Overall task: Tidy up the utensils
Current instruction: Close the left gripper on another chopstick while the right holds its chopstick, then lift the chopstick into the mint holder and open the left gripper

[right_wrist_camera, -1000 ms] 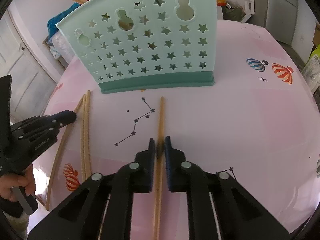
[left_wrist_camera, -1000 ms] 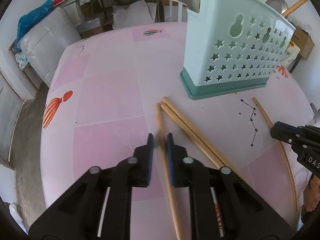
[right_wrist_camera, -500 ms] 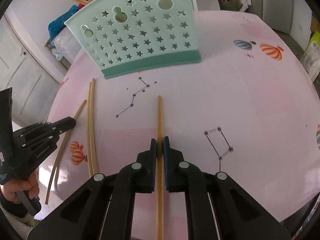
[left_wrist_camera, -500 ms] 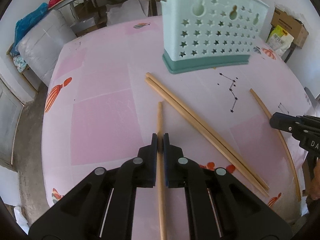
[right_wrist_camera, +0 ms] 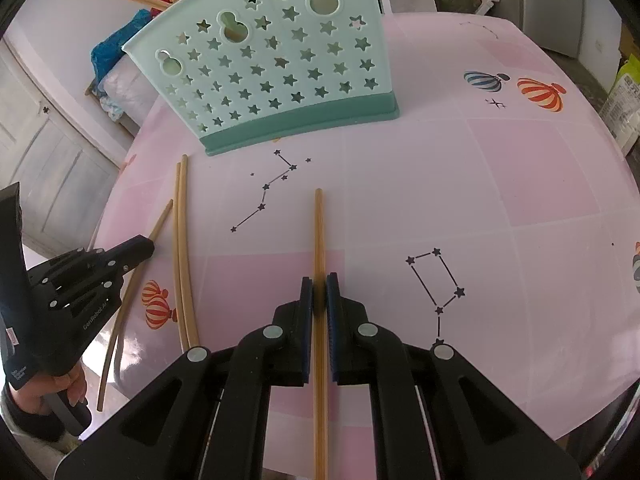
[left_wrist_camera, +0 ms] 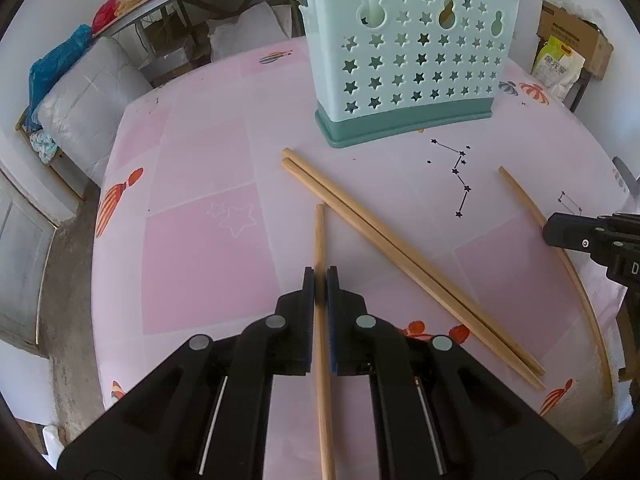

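Pinching one chopstick [left_wrist_camera: 319, 236] in the left gripper [left_wrist_camera: 319, 280]. Clamping another chopstick [right_wrist_camera: 318, 224] in the right gripper [right_wrist_camera: 319, 286], both near the teal holder [right_wrist_camera: 276, 80].

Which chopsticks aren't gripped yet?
The touching pair of chopsticks lying diagonally below the utensil holder; the other two sit clamped in the left gripper and right gripper.

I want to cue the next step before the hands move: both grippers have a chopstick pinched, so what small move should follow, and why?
Probably lift both chopsticks and carry them toward the teal utensil holder. The left gripper is shut on one chopstick and the right gripper on another, while a loose pair lies on the pink tablecloth.
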`<state>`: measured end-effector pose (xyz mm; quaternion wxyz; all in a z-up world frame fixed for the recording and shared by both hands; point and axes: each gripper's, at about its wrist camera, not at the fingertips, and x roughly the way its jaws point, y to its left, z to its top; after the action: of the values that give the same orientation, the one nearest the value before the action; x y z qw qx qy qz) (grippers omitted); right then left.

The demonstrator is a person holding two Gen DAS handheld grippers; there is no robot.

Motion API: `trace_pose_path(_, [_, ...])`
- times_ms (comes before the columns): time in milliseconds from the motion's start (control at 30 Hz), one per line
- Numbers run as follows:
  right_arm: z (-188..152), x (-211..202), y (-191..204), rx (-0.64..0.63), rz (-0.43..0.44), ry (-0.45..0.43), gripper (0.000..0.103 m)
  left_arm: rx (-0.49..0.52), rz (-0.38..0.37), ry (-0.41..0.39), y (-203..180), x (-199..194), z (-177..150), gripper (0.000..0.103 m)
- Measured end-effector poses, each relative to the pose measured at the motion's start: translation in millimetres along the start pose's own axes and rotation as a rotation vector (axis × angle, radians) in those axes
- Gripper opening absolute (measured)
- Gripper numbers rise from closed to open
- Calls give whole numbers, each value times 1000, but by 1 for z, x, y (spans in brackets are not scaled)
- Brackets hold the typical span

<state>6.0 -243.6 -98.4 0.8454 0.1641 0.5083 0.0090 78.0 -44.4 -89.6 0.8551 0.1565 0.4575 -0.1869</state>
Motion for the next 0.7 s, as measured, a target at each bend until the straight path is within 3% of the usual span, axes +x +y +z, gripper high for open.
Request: trace_pose_path(700, [1, 0, 0, -2, -6, 4, 7, 17, 8, -3, -1, 0, 1, 4])
